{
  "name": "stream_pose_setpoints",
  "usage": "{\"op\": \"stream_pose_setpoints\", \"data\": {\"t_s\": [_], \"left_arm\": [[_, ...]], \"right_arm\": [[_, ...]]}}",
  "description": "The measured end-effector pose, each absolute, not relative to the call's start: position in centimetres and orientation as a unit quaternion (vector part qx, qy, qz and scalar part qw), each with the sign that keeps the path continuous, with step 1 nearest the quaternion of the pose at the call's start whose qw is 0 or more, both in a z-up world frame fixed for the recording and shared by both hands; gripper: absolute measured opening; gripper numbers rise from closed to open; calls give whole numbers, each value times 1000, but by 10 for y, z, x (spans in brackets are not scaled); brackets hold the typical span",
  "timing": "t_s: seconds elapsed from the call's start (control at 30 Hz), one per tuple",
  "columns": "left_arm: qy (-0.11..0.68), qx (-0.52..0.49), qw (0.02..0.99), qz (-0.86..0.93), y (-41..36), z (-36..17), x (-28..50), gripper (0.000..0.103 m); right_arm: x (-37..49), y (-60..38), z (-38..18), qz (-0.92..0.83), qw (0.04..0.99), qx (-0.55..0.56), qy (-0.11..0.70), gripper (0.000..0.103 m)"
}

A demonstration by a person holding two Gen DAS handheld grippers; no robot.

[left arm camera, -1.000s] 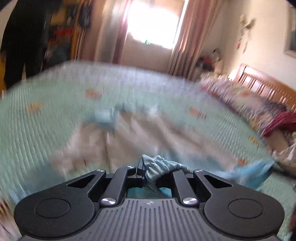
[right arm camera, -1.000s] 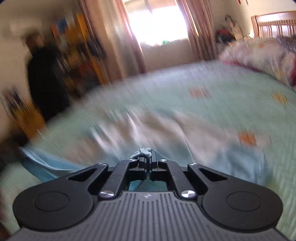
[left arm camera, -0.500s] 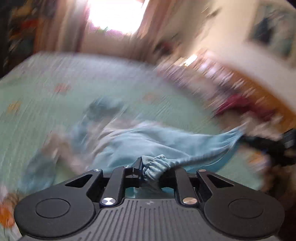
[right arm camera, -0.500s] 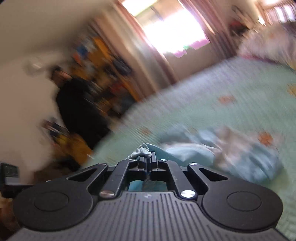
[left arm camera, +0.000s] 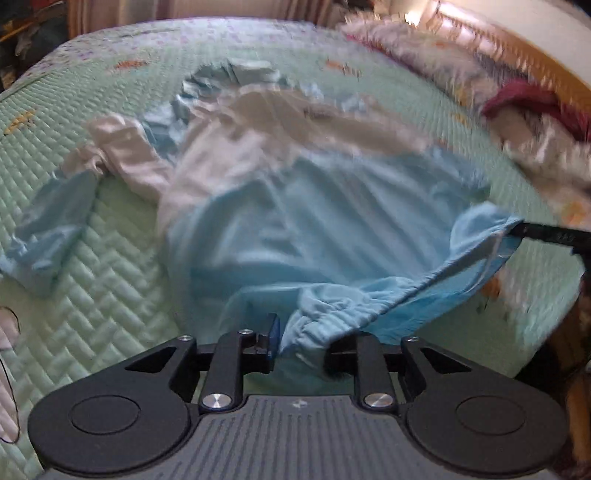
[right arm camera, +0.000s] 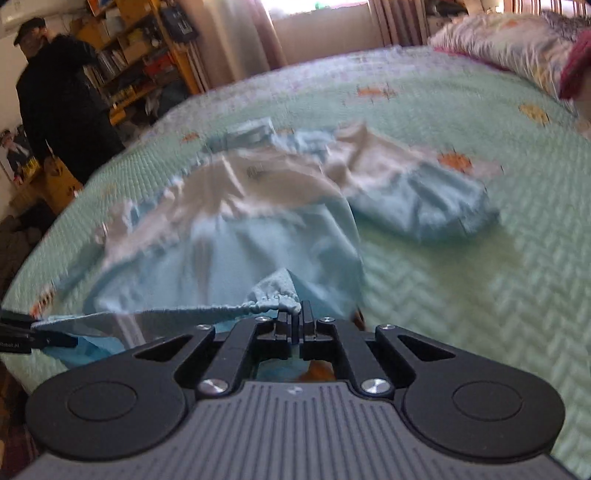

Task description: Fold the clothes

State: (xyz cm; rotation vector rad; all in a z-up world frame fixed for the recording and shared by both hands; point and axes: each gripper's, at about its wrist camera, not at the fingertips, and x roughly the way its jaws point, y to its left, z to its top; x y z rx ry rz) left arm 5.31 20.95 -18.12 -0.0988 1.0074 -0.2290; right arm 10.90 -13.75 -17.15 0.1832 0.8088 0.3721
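A light blue and white long-sleeved top (left arm camera: 314,206) lies spread on the green quilted bedcover (left arm camera: 92,295), sleeves out to the sides. My left gripper (left arm camera: 301,332) is shut on a bunched part of its elastic hem at the near edge. The hem runs taut to the right, where the other gripper's black finger (left arm camera: 546,236) holds it. In the right wrist view the top (right arm camera: 229,236) stretches away from me, and my right gripper (right arm camera: 296,317) is shut on the gathered hem. The left gripper's fingers (right arm camera: 22,332) show at the far left, holding the same hem.
Patterned pillows (left arm camera: 424,48), a maroon cloth (left arm camera: 535,99) and a wooden headboard (left arm camera: 517,48) lie at the bed's head. A person in dark clothes (right arm camera: 62,103) stands beside cluttered shelves (right arm camera: 140,55). Curtains frame a bright window (right arm camera: 321,26). Bare bedcover (right arm camera: 480,277) lies to the right.
Both views have tilted down toward the bed. The top now lies more spread out, with its hem pulled straight between the two grippers. Both grips have held.
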Motion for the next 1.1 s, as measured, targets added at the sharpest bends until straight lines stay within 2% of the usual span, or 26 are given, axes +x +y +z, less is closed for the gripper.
{"op": "stream_pose_setpoints", "data": {"t_s": [0.1, 0.17, 0.23, 0.33, 0.43, 0.5, 0.53, 0.8, 0.97, 1.1], "left_arm": [[503, -33, 856, -117, 200, -197, 47, 24], [507, -23, 852, -130, 195, -203, 39, 27], [507, -26, 851, -136, 196, -205, 33, 42], [503, -40, 852, -142, 202, -205, 24, 57], [499, -53, 852, -152, 209, -202, 15, 71], [498, -59, 851, -157, 214, -201, 9, 78], [498, -63, 850, -159, 218, -201, 5, 78], [448, -145, 866, -171, 255, -176, -12, 78], [380, -112, 910, -126, 258, -147, 7, 79], [346, -116, 929, -56, 274, -144, 41, 85]], "right_arm": [[98, -133, -189, 197, 883, 67, 421, 7], [87, -132, -196, 211, 875, 48, 434, 10], [78, -134, -200, 218, 871, 27, 439, 25], [67, -142, -200, 222, 867, 24, 446, 38], [56, -152, -193, 239, 861, 28, 449, 45], [49, -156, -185, 262, 853, 22, 450, 52], [45, -158, -181, 267, 852, 16, 450, 54], [64, -164, -150, 281, 868, 74, 401, 54], [116, -137, -136, 272, 883, 85, 373, 54], [157, -115, -126, 264, 894, 95, 349, 54]]}}
